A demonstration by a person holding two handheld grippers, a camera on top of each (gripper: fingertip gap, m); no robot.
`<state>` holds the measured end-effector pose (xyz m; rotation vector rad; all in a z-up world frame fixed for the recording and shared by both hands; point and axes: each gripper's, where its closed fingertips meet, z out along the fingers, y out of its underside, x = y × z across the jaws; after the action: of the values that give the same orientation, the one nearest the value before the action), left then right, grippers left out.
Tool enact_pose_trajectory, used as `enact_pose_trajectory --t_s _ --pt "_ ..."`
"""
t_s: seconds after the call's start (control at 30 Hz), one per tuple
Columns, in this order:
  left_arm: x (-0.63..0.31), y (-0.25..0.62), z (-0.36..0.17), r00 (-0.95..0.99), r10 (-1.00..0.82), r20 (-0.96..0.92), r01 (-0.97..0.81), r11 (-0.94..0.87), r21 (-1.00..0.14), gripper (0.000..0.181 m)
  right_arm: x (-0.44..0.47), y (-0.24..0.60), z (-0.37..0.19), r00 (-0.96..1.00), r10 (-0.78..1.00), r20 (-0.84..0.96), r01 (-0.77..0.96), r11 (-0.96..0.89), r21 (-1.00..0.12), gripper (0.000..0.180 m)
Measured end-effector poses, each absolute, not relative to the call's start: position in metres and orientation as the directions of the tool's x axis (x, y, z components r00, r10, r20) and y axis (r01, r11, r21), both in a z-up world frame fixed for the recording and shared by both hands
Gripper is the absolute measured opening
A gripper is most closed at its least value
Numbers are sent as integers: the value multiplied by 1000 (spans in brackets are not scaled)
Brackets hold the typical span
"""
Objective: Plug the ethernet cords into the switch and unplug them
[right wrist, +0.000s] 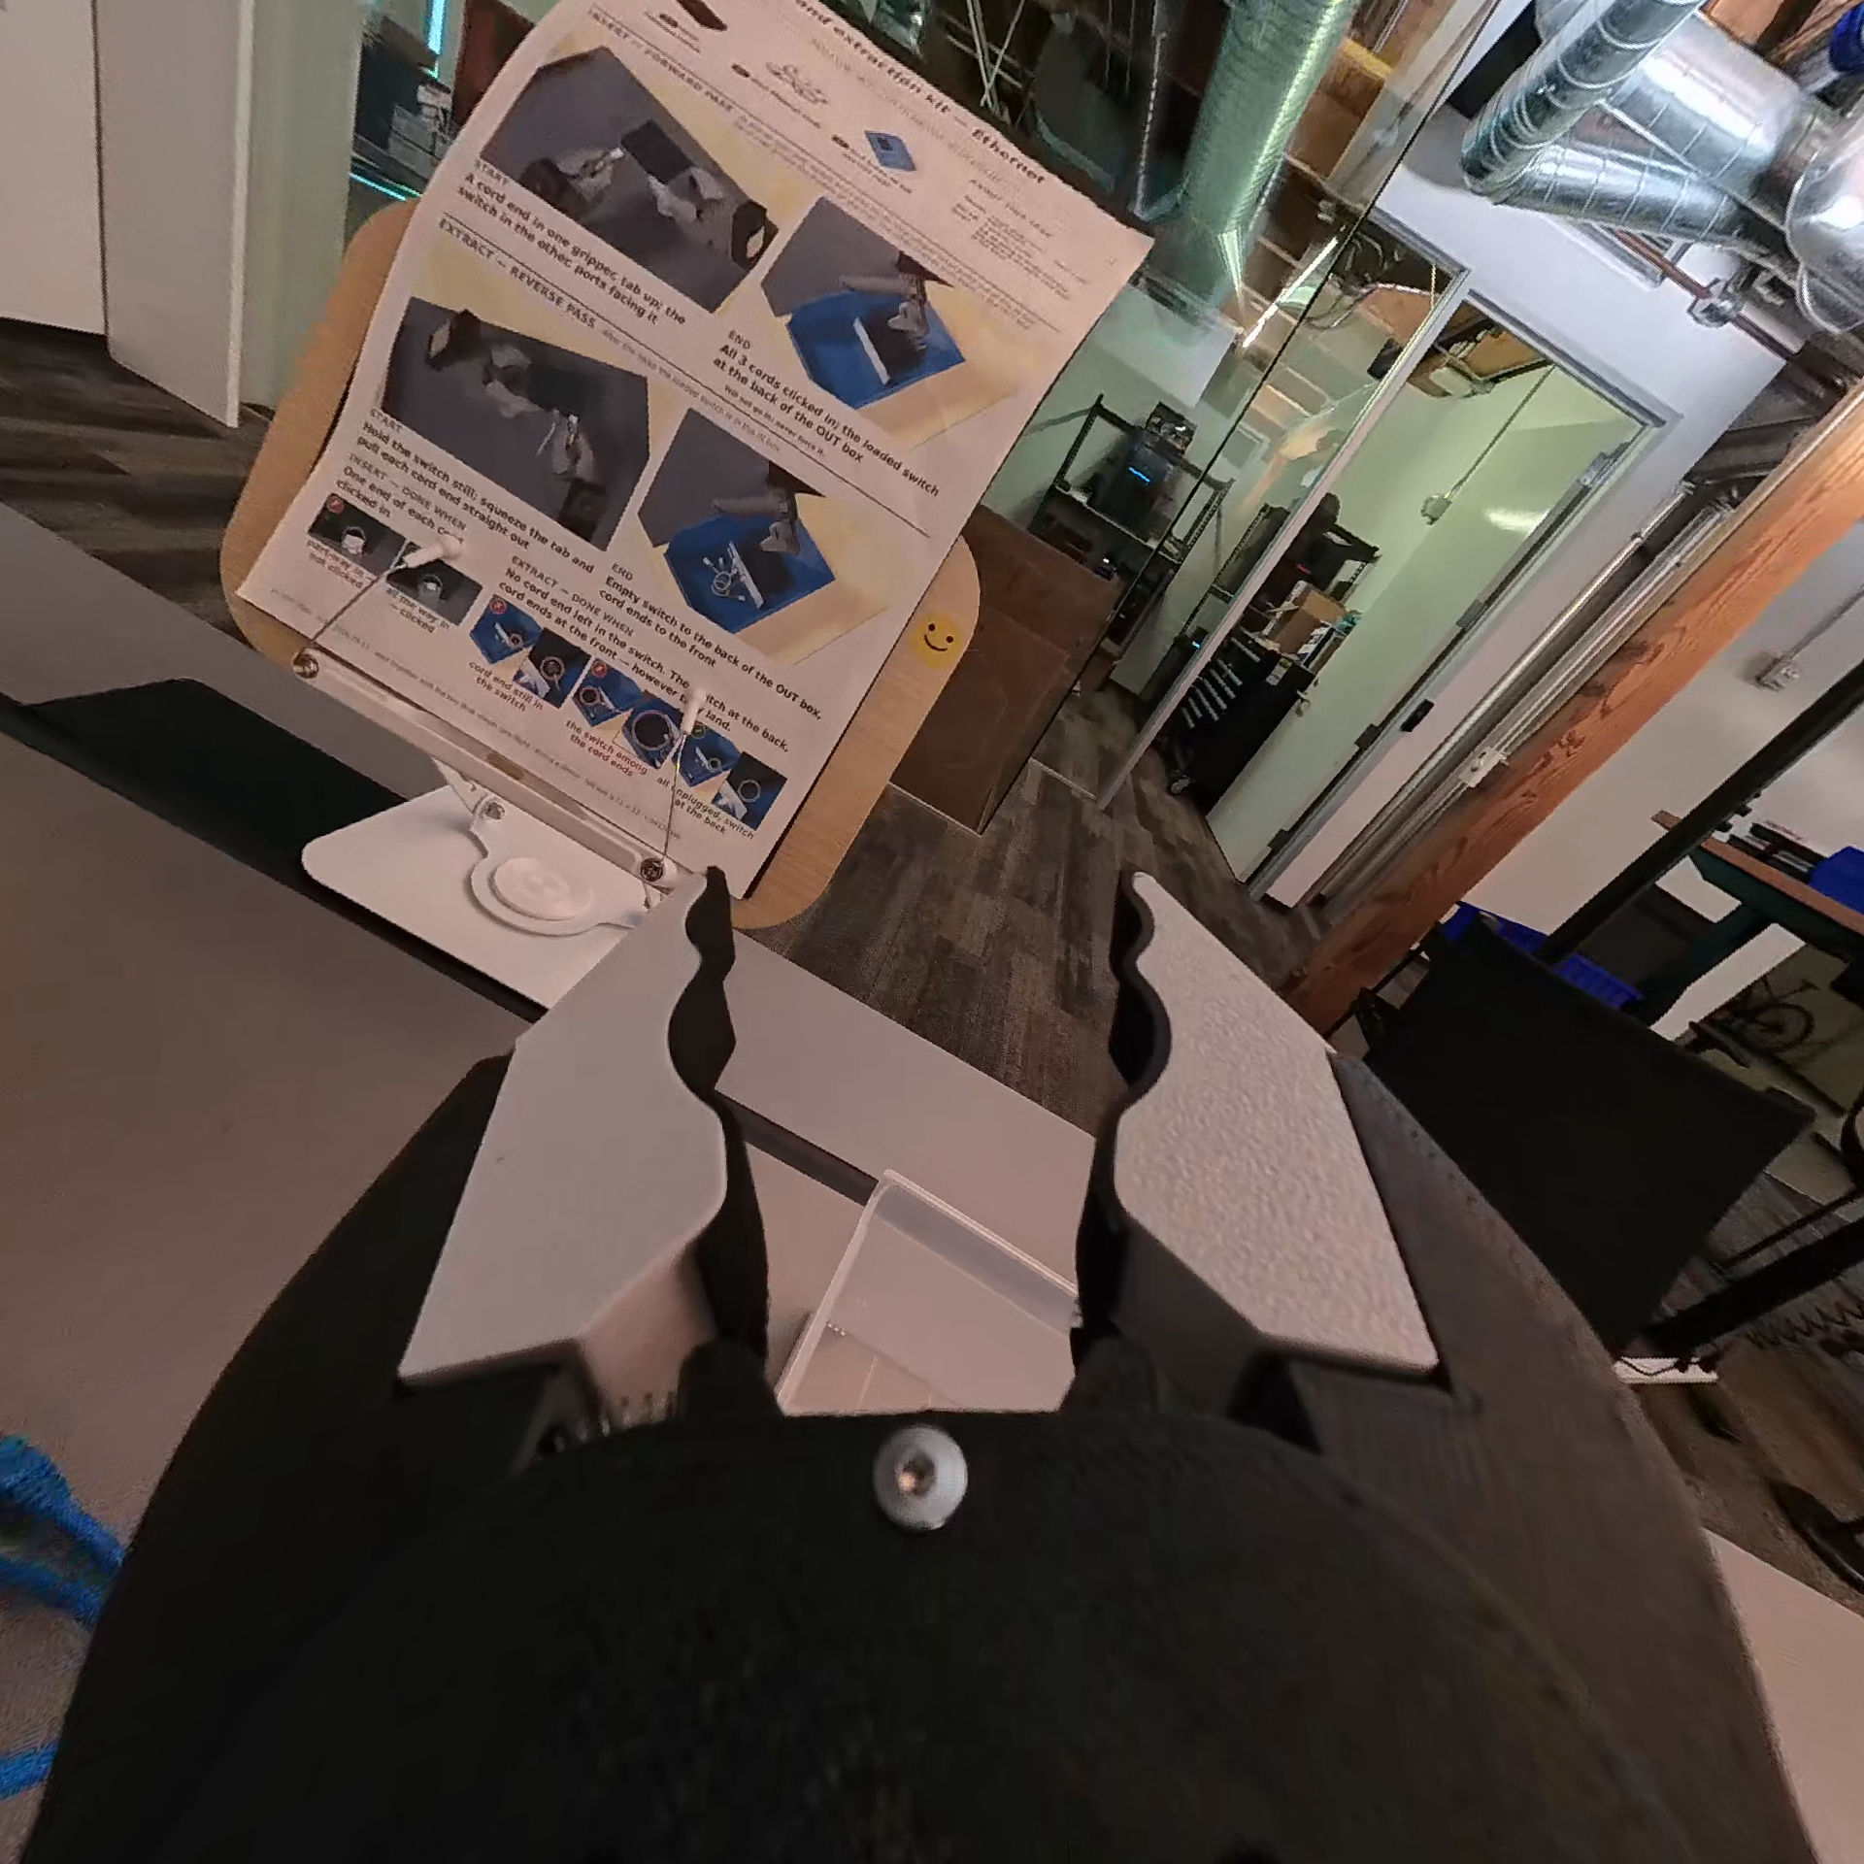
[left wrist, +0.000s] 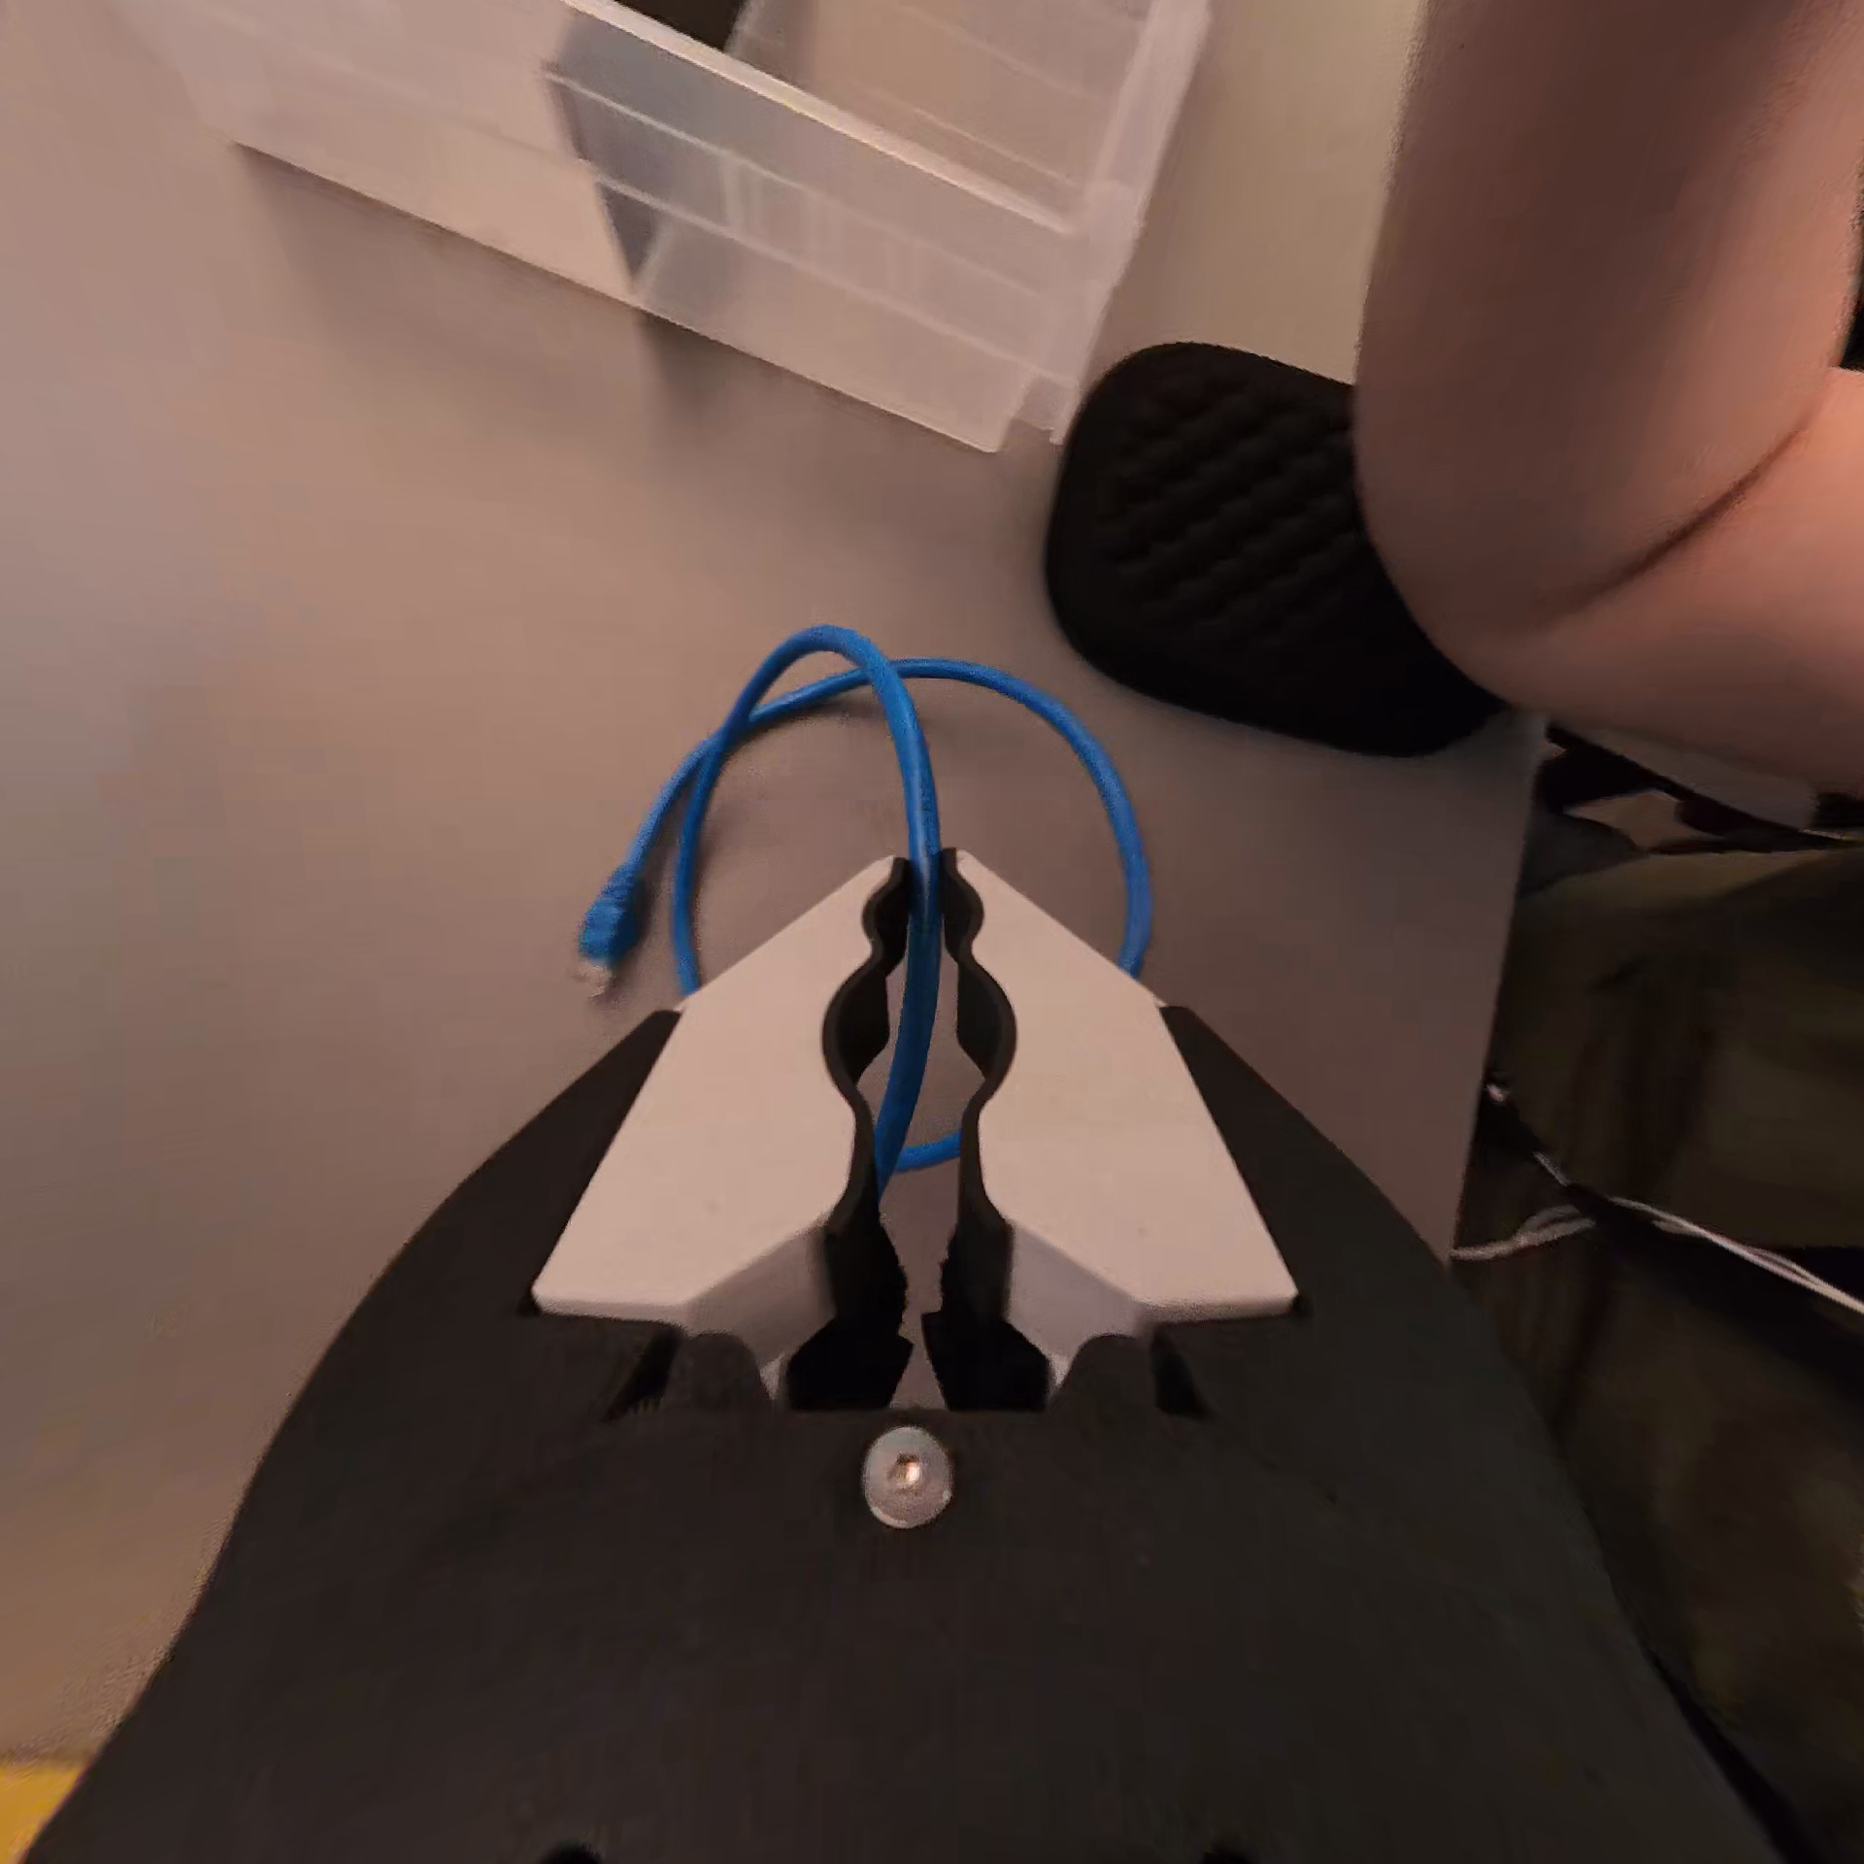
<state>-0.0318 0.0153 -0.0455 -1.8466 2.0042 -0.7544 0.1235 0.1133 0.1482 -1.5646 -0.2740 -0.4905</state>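
Ethernet cord [left wrist: 913, 807], blue, is pinched near the tips of the left gripper [left wrist: 920, 865], fingers pressed onto it; rest loops on the grey table [left wrist: 303, 656], plug end [left wrist: 608, 923] lying just left of the tips. Clear plastic bin [left wrist: 807, 232] sits beyond the cord; right gripper [right wrist: 923, 898] w/ fingers spread, nothing between.

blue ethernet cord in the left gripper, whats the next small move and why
Probably regrip nearer the plug. The left gripper is shut on the blue ethernet cord mid-length, while its plug lies loose on the grey table. The right gripper is open and empty, with no switch in view, so insertion can't start yet.
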Motion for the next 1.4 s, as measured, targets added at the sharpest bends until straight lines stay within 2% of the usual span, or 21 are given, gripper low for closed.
enact_pose_trajectory --t_s 0.03,0.1,0.17,0.23,0.3,0.37,0.43,0.5,0.57,0.63,0.73,0.77,0.83,0.93,1.07,1.13,1.17,1.23,1.4 --pt "-32 6 -50 -156 -974 164 -828 38 -560 5 124 114 147 874 -123 471 466 -67 -882 75" --pt "-34 -12 -54 -218 -939 267 -844 44 -535 45 124 117 144 870 -117 478 471 -82 -878 75" --pt "-33 -18 -47 -238 -915 327 -835 21 -550 64 124 118 141 867 -112 485 477 -91 -874 75" --pt "-27 -8 -29 -238 -927 291 -779 3 -627 64 124 118 141 866 -109 487 479 -91 -873 75" --pt "-39 12 -18 -201 -959 198 -773 31 -634 67 124 116 143 870 -108 482 476 -80 -876 75" --pt "-70 40 -13 -138 -988 70 -815 73 -575 66 125 115 146 874 -108 473 469 -66 -881 75" --pt "-118 72 -8 -32 -997 -69 -875 61 -481 56 127 114 147 878 -110 466 462 -60 -885 75" --pt "-177 107 -6 112 -972 -207 -921 -23 -389 52 130 114 147 878 -113 465 460 -65 -885 75" --pt "-242 127 -17 219 -938 -267 -952 -145 -270 48 132 115 146 876 -117 467 461 -73 -884 75" --pt "-294 132 -35 286 -930 -232 -954 -254 -160 44 132 115 145 875 -116 471 464 -78 -882 75" --pt "-321 129 -54 413 -910 -37 -904 -406 -132 38 130 116 143 870 -110 480 473 -85 -877 75" --pt "-320 130 -58 443 -895 40 -885 -444 -138 45 128 117 143 867 -108 486 479 -87 -874 76" --pt "-317 132 -67 474 -866 158 -860 -495 -129 72 127 118 141 862 -106 496 487 -96 -868 76" --pt "-321 140 -85 481 -847 225 -858 -508 -78 80 127 120 137 857 -100 505 495 -112 -862 76" --pt "-320 131 -102 459 -812 360 -874 -486 18 66 128 121 135 858 -98 504 493 -120 -862 76" --pt "-322 130 -107 466 -797 385 -873 -484 54 46 129 122 134 859 -94 503 491 -124 -862 76" --pt "-323 131 -109 473 -794 382 -871 -486 68 29 129 122 133 859 -93 504 492 -127 -861 76" --pt "-325 133 -107 481 -790 379 -867 -493 74 13 129 122 133 858 -91 505 493 -129 -860 76" --pt "-328 141 -91 467 -832 301 -870 -493 -12 6 129 123 132 857 -85 507 495 -132 -859 76"
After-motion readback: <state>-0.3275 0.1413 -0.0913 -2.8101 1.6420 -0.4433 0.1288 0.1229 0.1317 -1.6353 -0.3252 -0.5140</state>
